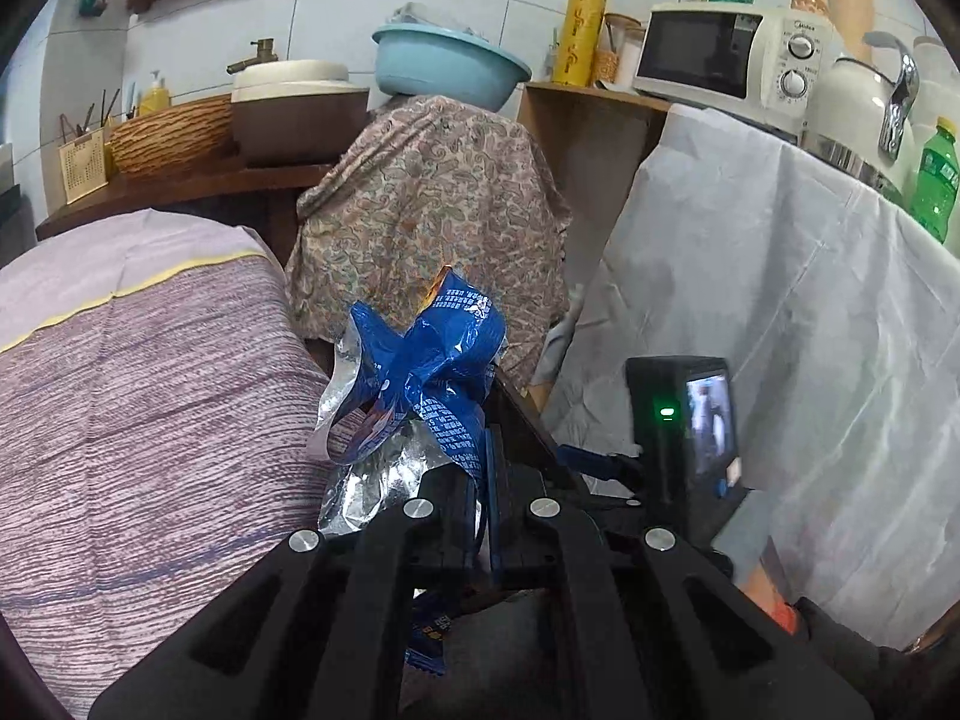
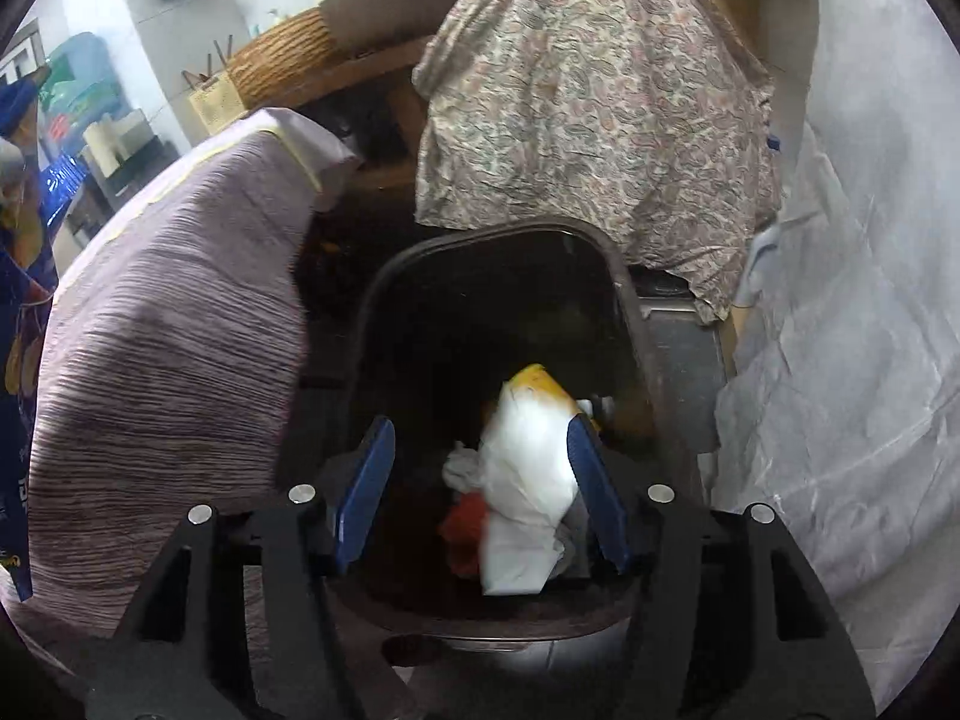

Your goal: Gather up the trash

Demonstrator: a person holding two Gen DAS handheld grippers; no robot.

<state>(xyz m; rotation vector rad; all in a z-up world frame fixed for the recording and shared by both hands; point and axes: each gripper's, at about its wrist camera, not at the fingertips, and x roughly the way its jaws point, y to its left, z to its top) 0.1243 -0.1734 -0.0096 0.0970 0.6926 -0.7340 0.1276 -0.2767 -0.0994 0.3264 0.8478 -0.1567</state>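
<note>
My left gripper (image 1: 483, 474) is shut on a crumpled blue and silver snack wrapper (image 1: 420, 372), held up between the striped cloth and the white cloth. The wrapper also shows at the far left edge of the right wrist view (image 2: 24, 324). My right gripper (image 2: 480, 468) is open and empty, its blue pads (image 2: 366, 492) spread just above the dark trash bin (image 2: 630, 300). Inside the bin lie a white and yellow wrapper (image 2: 528, 480), a bit of white tissue (image 2: 462, 468) and something red (image 2: 468, 528). The right gripper's camera block shows in the left wrist view (image 1: 684, 420).
A purple striped cloth (image 2: 168, 360) covers a surface left of the bin. A paisley cloth (image 2: 588, 96) drapes furniture behind it. A white cloth (image 2: 852, 360) hangs at the right. A microwave (image 1: 726, 51), kettle (image 1: 858, 114) and green bottle (image 1: 936, 180) stand above it.
</note>
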